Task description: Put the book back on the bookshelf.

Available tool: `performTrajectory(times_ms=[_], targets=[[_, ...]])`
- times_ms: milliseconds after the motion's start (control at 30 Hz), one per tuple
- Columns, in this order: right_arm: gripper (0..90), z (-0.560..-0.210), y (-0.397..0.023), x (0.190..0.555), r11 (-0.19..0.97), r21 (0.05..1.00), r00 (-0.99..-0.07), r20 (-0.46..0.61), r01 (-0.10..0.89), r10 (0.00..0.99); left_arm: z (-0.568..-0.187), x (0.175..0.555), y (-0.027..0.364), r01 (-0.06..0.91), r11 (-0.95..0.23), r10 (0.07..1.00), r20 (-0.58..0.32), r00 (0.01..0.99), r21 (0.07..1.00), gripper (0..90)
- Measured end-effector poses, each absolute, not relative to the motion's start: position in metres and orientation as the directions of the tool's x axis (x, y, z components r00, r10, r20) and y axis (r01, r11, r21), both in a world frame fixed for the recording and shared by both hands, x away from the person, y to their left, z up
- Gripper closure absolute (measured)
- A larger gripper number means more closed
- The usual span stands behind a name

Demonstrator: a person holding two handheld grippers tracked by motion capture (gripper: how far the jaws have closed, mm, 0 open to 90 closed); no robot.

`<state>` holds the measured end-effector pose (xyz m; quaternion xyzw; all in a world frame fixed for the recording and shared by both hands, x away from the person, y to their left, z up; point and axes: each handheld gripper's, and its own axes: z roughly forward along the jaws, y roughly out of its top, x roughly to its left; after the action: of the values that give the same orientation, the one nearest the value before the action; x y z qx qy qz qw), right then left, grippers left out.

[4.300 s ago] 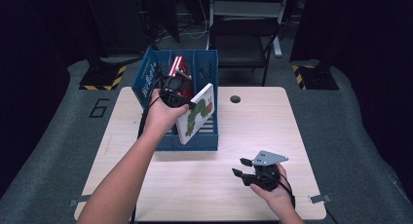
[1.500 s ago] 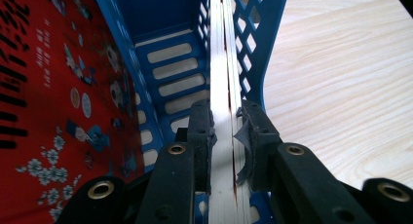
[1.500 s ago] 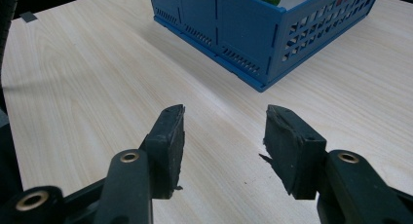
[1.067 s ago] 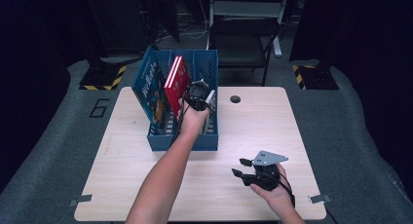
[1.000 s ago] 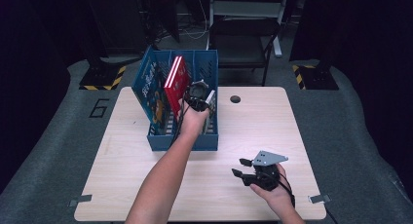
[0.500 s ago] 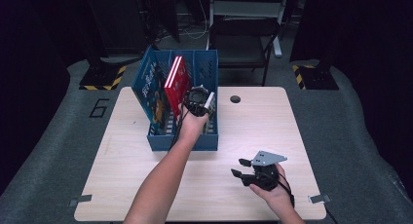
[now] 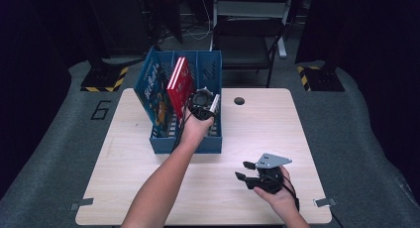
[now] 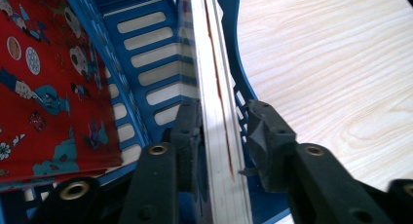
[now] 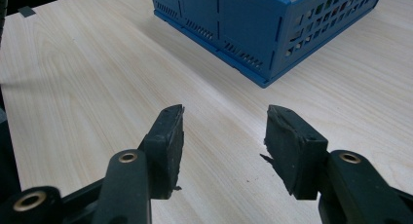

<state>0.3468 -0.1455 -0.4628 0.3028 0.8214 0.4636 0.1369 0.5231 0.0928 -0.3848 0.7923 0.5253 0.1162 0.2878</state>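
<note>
A thin white book (image 8: 214, 112) is stood on edge in the right-hand slot of the blue rack (image 7: 184, 143), close against the rack's outer wall, with a red book (image 7: 179, 84) and a blue book (image 7: 154, 91) leaning in the slots to its left. The left gripper (image 8: 221, 136) is placed astride the white book's top edge; its jaws have just been opening, and a gap is seen on the right side, though whether the left pad (image 8: 187, 131) is still touching cannot be told. The right gripper (image 9: 221, 136) is held spread and empty above the bare table (image 7: 267, 124), well apart from the rack. If the left gripper is drawn back at a slant, the book could be caught by a pad and tipped or dragged up out of its slot; the leaning red book might also be knocked by the hand. The foot of the white book is hidden inside the rack, so it cannot be judged whether it is seated on the bottom. Its cover is not readable from the edge-on left gripper view.
</note>
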Motion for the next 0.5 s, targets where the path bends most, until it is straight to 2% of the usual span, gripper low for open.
performTrajectory(times_ms=[500], targets=[[47.4, -0.4651, -0.1450, 0.3480, 0.385, 0.840, -0.776, 0.065, 0.382, 0.628, -0.3826, 0.5165, 0.1025, 0.768, -0.265, 0.892, -0.155, 0.425, 0.583, 56.7]])
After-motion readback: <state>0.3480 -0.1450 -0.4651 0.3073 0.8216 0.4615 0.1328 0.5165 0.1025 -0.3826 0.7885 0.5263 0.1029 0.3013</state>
